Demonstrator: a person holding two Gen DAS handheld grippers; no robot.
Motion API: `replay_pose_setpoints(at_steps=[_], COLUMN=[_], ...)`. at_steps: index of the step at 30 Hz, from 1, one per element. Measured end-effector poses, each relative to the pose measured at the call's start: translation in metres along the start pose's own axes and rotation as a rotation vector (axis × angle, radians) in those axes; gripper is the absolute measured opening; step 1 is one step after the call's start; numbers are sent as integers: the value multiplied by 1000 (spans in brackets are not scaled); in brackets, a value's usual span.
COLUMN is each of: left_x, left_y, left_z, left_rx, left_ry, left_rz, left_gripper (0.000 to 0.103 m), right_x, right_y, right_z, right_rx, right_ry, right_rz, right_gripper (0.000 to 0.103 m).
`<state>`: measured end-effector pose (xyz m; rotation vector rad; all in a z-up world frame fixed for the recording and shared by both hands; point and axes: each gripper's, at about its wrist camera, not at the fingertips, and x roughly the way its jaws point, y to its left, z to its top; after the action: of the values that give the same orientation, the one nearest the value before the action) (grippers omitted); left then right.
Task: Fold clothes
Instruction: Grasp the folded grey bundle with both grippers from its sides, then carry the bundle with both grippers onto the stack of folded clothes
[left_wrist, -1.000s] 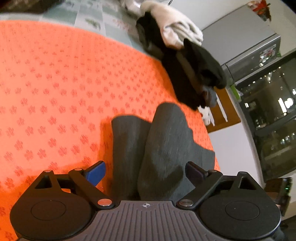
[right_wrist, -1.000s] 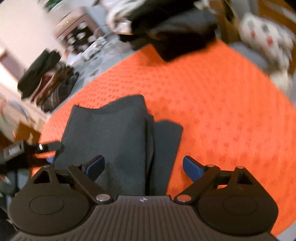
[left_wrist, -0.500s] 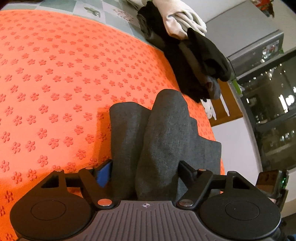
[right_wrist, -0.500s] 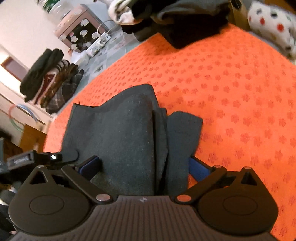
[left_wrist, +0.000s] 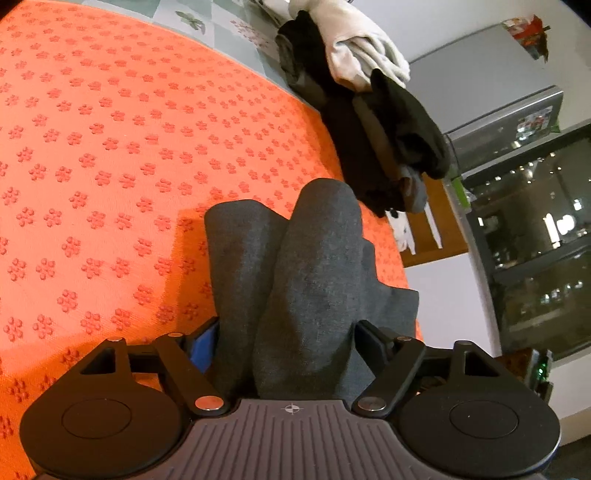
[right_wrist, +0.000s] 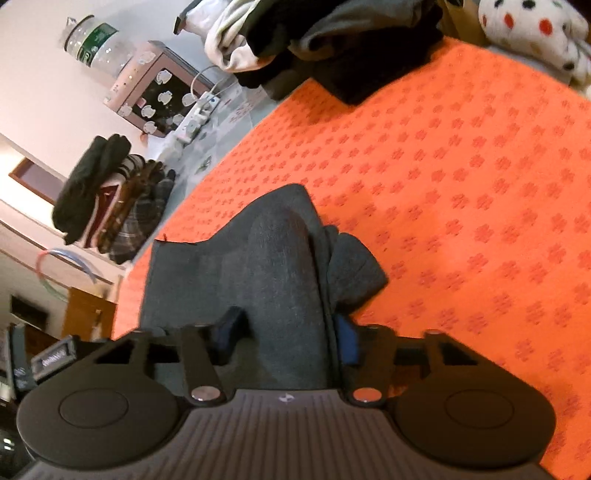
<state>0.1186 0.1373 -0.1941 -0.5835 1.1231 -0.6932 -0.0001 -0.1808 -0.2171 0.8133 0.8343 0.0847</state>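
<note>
A grey garment (left_wrist: 306, 266) is bunched on the orange mat (left_wrist: 110, 147), near its edge. It is clamped by the left gripper (left_wrist: 286, 341) and right gripper (right_wrist: 286, 332), whose jaws have just been closing.

Pale walls (right_wrist: 33, 74), grey cabinet (left_wrist: 491, 88), dark glass shelves (left_wrist: 535, 236), tiled floor (left_wrist: 236, 33)

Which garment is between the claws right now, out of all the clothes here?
The dark grey garment on the orange mat, bunched between both claws. The black and white clothes sit piled at the mat's far edge, untouched.
</note>
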Motion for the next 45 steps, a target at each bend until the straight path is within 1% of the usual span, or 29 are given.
replay_pose_setpoints(at_steps=[1, 2, 3, 4, 7, 10, 13, 16, 20, 24, 29, 33, 37, 39, 41, 45], left_x=[-2, -5, -8, -13, -27, -47, -70, -98, -146, -203, -277, -323, -339, -346, -342, -327], left_y=[0, 0, -1, -2, -7, -14, -23, -34, -48, -65, -88, -94, -72, -60, -38, 9], left_z=[0, -1, -1, -1, -1, 4, 16, 38, 84, 141, 225, 293, 342, 366, 385, 421], left_rx=[-3, -8, -17, -27, -51, -59, -60, -45, -27, -1, 29, 41, 21, 10, -29, -102], left_ry=[-6, -13, -25, -38, -85, -151, -217, -269, -321, -391, -495, -560, -590, -603, -598, -579], left_rz=[-3, -8, -15, -24, -41, -50, -44, -22, 20, 71, 107, 122, 156, 175, 188, 204], left_gripper=[64, 59, 56, 56, 56, 56, 56, 56, 56, 56, 56, 56, 56, 56, 56, 56], right_x=[-2, -3, -7, -10, -18, -24, -27, -25, -11, 12, 45, 77, 124, 155, 191, 259], right_y=[1, 3, 8, 12, 30, 53, 80, 114, 171, 240, 338, 415, 477, 493, 509, 518], right_z=[1, 3, 5, 7, 18, 31, 46, 68, 110, 155, 219, 267, 306, 319, 330, 344], right_rx=[9, 8, 4, -1, -26, -60, -101, -145, -198, -257, -290, -322, -341, -334, -324, -258], right_ry=[3, 5, 1, -4, -14, -25, -27, -15, 24, 51, 50, 28, 30, 48, 73, 128], right_rz=[8, 16, 27, 37, 61, 88, 118, 153, 215, 290, 398, 459, 489, 493, 492, 500], right_gripper=[45, 40, 35, 34, 33, 33, 33, 33, 33, 33, 33, 33, 34, 34, 34, 34])
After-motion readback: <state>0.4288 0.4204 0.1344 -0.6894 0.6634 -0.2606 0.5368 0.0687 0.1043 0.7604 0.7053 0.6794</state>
